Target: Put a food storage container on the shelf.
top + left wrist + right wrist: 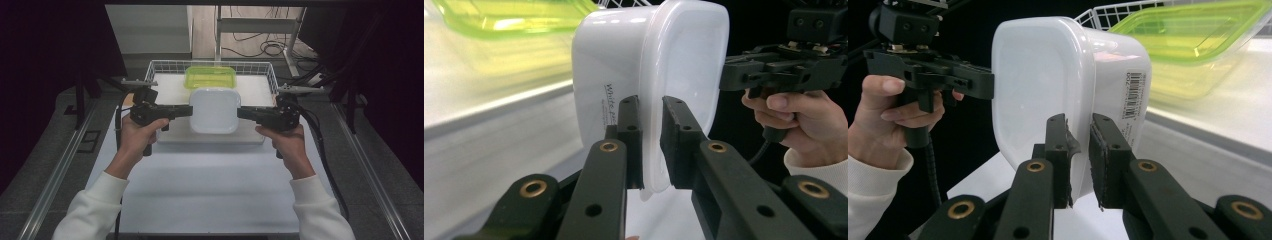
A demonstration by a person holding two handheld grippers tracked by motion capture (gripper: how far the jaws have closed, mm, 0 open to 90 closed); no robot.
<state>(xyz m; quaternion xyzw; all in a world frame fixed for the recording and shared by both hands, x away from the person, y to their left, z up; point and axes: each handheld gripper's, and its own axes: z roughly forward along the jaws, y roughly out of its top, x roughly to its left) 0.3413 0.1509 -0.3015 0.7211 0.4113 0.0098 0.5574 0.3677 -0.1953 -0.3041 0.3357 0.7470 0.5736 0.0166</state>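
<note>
A white square plastic container hangs in the air between my two grippers, above a white board. My left gripper is shut on the container's left rim, and the rim is pinched thin between its black pads. My right gripper is shut on the opposite rim. The container's side carries printed writing. A barcode sticker shows on its other side. Each gripper view also shows the other hand and its gripper at the far rim.
A translucent green container lies in a white wire basket just behind the held container; it appears again close by. The white table stretches toward the person. Metal rails run down both sides.
</note>
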